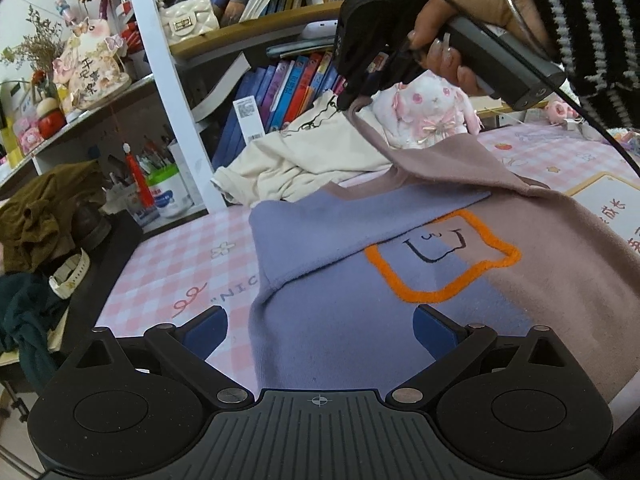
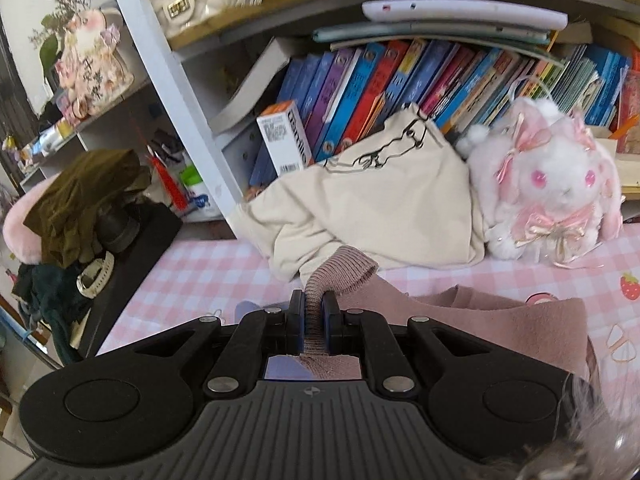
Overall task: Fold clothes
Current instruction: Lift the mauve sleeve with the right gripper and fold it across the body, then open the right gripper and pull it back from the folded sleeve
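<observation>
A two-tone sweater (image 1: 340, 300), blue on the left and mauve on the right, lies on the pink checked tablecloth (image 1: 168, 276). An orange outline patch (image 1: 440, 264) marks its chest. Its blue sleeve (image 1: 352, 216) is folded across the body. My right gripper (image 1: 348, 100) is shut on the ribbed cuff of the mauve sleeve (image 2: 340, 272) and holds it lifted over the sweater; the cuff sticks out between the pads (image 2: 295, 312). My left gripper (image 1: 320, 328) is open just above the sweater's blue lower part, nothing between its fingers.
A cream garment (image 1: 304, 164) lies crumpled behind the sweater, against books (image 2: 360, 88) on a shelf. A pink plush rabbit (image 2: 548, 196) sits at the back right. Olive and dark green clothes (image 1: 44, 208) and a watch (image 1: 70, 274) are piled at the left. A printed card (image 1: 608, 204) lies right.
</observation>
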Motion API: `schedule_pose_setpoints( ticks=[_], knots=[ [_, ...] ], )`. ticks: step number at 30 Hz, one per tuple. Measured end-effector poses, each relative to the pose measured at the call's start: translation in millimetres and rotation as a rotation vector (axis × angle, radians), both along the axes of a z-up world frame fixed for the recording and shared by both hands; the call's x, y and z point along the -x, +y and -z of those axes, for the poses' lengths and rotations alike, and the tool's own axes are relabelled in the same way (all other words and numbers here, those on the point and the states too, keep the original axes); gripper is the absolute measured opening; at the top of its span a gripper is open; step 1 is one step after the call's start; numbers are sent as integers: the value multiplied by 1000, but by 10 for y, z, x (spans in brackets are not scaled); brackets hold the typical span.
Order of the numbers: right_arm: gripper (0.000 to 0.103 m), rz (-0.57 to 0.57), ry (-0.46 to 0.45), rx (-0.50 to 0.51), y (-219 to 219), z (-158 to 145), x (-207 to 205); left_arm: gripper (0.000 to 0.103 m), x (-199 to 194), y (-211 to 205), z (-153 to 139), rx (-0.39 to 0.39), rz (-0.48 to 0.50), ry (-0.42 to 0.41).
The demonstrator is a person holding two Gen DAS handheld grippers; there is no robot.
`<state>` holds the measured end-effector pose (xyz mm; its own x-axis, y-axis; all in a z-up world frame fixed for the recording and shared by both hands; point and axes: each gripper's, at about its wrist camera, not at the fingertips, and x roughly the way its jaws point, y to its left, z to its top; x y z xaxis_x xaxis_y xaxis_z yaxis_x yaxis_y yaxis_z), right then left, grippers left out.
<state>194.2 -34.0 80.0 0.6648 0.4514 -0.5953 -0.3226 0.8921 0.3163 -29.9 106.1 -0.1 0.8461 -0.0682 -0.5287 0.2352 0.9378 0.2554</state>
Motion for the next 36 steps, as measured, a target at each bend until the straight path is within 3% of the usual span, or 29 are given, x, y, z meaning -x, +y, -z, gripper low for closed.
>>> schedule_pose_setpoints(
  ticks=[5,8,10,15,24,31,36],
  knots=[
    [10,-25,35,7,76,98,-52,101,-22,17,5,-1,-4,7],
    [21,-38,42,-4,84,125,-52,101,-23,10,3,-4,-2,9],
    [38,-41,34,-14,63,117,-31,101,-25,6,3,-7,-1,10],
    [42,-31,28,-10,-53,110,72,101,-28,-21,2,-16,9,14],
    [49,34,88,51,-699,333,674,101,-121,-33,14,-33,3,34],
    [52,152,143,272,-1328,674,1443,101,-179,203,49,12,-42,110],
    [52,222,232,248,-1608,875,1886,101,-165,343,82,38,-78,143]
  ],
)
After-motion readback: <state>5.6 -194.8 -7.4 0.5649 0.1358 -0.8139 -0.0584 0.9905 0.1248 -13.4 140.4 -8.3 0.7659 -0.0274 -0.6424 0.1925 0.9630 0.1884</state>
